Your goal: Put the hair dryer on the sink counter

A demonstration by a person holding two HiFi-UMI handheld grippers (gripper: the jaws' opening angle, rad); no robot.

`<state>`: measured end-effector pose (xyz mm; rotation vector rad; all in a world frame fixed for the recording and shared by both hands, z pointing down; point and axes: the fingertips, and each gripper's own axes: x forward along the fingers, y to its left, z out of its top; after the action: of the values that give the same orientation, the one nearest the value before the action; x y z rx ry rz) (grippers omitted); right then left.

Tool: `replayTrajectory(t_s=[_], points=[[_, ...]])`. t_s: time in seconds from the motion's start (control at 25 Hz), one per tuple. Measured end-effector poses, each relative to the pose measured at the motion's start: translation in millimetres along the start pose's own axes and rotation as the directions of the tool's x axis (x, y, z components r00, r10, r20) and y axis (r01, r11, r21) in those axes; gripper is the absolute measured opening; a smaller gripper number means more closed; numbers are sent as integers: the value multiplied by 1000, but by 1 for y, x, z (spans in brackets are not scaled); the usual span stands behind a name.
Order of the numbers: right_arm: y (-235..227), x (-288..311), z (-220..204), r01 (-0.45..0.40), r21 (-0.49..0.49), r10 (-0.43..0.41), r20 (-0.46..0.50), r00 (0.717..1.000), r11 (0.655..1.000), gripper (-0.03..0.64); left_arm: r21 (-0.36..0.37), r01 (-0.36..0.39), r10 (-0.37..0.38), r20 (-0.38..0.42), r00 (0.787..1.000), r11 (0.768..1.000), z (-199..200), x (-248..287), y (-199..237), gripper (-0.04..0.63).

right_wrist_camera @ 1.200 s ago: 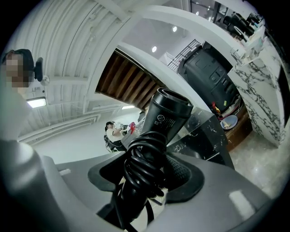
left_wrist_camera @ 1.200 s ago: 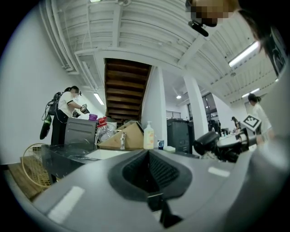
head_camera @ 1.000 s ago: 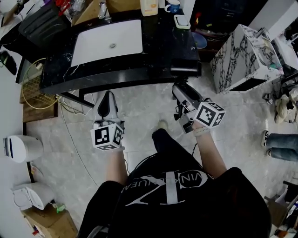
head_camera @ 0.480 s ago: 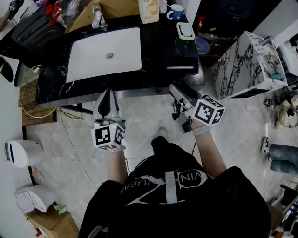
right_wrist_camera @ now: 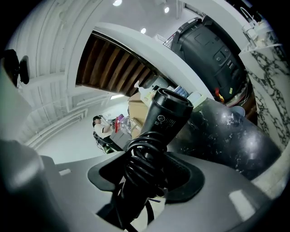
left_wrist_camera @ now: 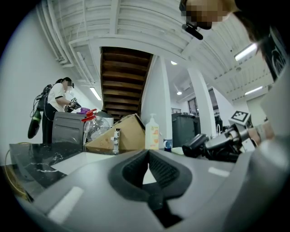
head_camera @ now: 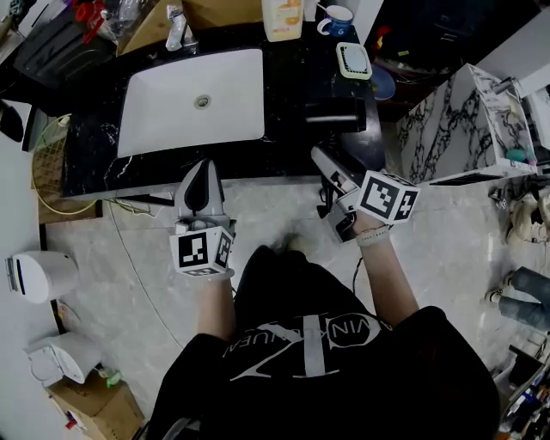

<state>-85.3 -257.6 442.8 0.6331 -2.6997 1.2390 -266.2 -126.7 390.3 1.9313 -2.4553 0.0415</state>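
**Hair dryer clamped in right gripper, at desk's front edge, not set down**

Floor (head_camera: 137, 258): pale stone-look tiles w/ grey veining, glossy.

Desk (head_camera: 292, 86): long slab of polished blk marble w/ thin white veins and a rounded front edge. A white rect. sink (head_camera: 232, 94) is sunk into its left half, smooth w/ soft corners and a round drain.

Cabinet (head_camera: 447, 129): boxy, white w/ heavy blk marbling, standing on the floor just right of the desk.

Person: blk T-shirt, bare forearms, one gripper per hand, standing in front of the desk.

Right gripper (head_camera: 339, 196): grey matte plastic w/ a marker cube. Its fingers are clamped on the hair dryer (right_wrist_camera: 170, 115), a blk cylindrical barrel w/ a matte finish and small white print. The barrel points up and away, and its nose is at the desk's front edge, right of the sink. Contact w/ the desk can't be made out. A blk rubbery cord (right_wrist_camera: 142, 167) is coiled in tight loops round the handle, right btw the ribbed pads.

Left gripper (head_camera: 200, 185): same build, held over the floor below the sink front. Its fingers are closed tip to tip w/ nothing btw them.

At the desk's back edge: a cream pump bottle (head_camera: 282, 17), flat-sided, and a round blue-and-white mug (head_camera: 337, 19). Nearer, a small rounded-rect. soap dish (head_camera: 353, 60).
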Motion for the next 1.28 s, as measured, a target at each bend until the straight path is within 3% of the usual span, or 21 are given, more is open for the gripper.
replayTrajectory(t_s=[0.68, 1.28], points=[[-9, 96, 39, 66, 97, -61, -48, 997, 993, 268, 21, 123, -123, -7, 992, 992, 20, 116, 37, 0], [-24, 164, 62, 109, 150, -96, -93, 991, 983, 270, 31, 162, -161, -24, 987, 986, 19, 167, 60, 0]])
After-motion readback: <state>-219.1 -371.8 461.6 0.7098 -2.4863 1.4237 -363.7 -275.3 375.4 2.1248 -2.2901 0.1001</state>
